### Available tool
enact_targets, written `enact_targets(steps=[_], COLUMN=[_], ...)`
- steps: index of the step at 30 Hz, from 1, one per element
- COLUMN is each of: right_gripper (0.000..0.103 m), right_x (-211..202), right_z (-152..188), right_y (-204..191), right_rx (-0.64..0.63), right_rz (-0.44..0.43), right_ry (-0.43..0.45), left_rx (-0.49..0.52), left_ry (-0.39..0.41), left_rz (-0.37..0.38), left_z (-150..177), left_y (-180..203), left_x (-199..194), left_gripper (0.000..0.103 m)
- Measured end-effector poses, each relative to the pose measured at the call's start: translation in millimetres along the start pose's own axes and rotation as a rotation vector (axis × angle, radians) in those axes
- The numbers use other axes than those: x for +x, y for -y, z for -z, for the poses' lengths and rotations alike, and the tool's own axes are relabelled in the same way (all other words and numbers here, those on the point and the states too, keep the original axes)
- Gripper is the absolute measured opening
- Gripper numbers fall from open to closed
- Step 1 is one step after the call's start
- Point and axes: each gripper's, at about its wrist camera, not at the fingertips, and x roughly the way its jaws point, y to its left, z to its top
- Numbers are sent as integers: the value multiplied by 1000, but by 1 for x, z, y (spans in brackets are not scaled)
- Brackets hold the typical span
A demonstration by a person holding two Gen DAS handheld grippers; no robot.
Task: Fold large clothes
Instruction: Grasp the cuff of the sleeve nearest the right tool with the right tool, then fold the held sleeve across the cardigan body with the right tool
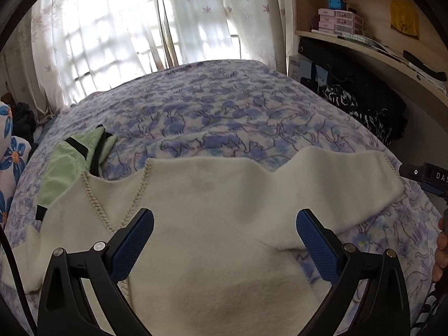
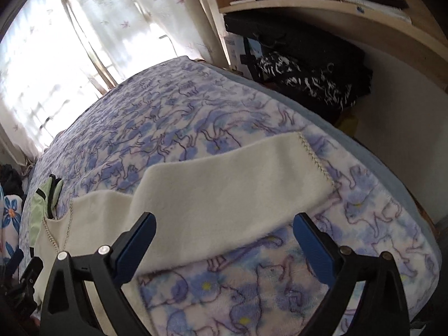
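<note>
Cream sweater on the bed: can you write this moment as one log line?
cream sweater flat on blanket | left gripper open | right gripper open | green garment partly beneath

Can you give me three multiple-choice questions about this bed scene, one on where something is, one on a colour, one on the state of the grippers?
1. Where does the green garment lie?
A. on the bed, at the cream garment's left edge
B. on the shelf
C. between the left gripper's fingers

2. What colour is the large garment spread on the bed cover?
A. black
B. cream
C. red

3. How do the left gripper and right gripper stand?
A. both shut on cloth
B. left open, right shut
C. both open

Answers: 1 A, the green cloth sits on the bed with its edge tucked under the cream one. 2 B, the cloth is cream with a stitched edge. 3 C, each view shows a wide gap between its fingers with nothing clamped.
</note>
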Motion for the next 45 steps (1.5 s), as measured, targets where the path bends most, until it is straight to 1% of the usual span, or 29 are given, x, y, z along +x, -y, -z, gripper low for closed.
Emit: enact_targets(steps=[4,6,8,9,11,15,16,17,18,19,20,21,22,23,25,28,31,33,35,37,38,39,41,42,43,45], right_gripper=[98,98,98,98,98,98,91,87,65,39,28,11,9,9,8,8,8,8,8,8,9,10,13,17,22,26], right_x=[37,55,70,78,90,103,103,104,104,107,107,103,97,86,60,18,-16,-26,-28,-19,-12,-4,16,26,33,40], right_z=[3,6,9,11,15,18,18,17,16,12,10,7,5,2,-4,-8,1,17,43,73,92,112,146,162,175,193], right_y=[27,38,47,50,57,62,60,59,56,54,53,53,52,47,25,-27,-92,-137,-178,-211,-225,-237,-252,-257,-257,-254], right_rx=[95,138,183,207,250,298,298,296,288,281,284,293,295,280,202,51,-126,-257,-371,-464,-521,-572,-647,-678,-696,-700], right_rz=[-1,-1,-2,-8,-20,0,8,24,45,57,43,24,15,3,-27,-126,-263,-336,-397,-422,-416,-390,-346,-321,-303,-301], right_ry=[-72,-104,-137,-154,-181,-162,-147,-134,-128,-128,-122,-106,-78,-31,67,178,227,217,182,135,109,83,15,-21,-49,-105], left_rx=[-11,-19,-17,-17,-26,-68,-75,-78,-77,-74,-72,-76,-79,-82,-88,-106,-158,-203,-245,-271,-278,-282,-281,-281,-284,-296], left_ry=[-30,-63,-111,-134,-160,-175,-173,-168,-164,-160,-157,-149,-139,-128,-98,-56,-31,-27,-27,-36,-48,-58,-80,-95,-107,-128], left_rz=[5,5,-9,-27,-45,-52,-49,-43,-43,-50,-58,-62,-67,-71,-85,-111,-115,-111,-106,-88,-75,-63,-41,-30,-13,29], left_z=[3,6,8,10,14,18,19,19,19,19,19,20,20,20,22,25,30,36,45,56,62,69,82,89,94,104], left_y=[12,16,22,24,25,18,16,15,12,10,6,2,-4,-10,-26,-54,-90,-116,-140,-160,-169,-177,-186,-189,-192,-194], left_x=[31,47,66,75,85,93,93,93,91,89,87,84,79,74,59,37,15,4,-6,-11,-12,-13,-10,-7,-4,0], left_gripper=[101,101,101,101,101,101,100,97,91,89,87,87,87,87,87,87,87,87,87,87,87,87,87,87,87,87])
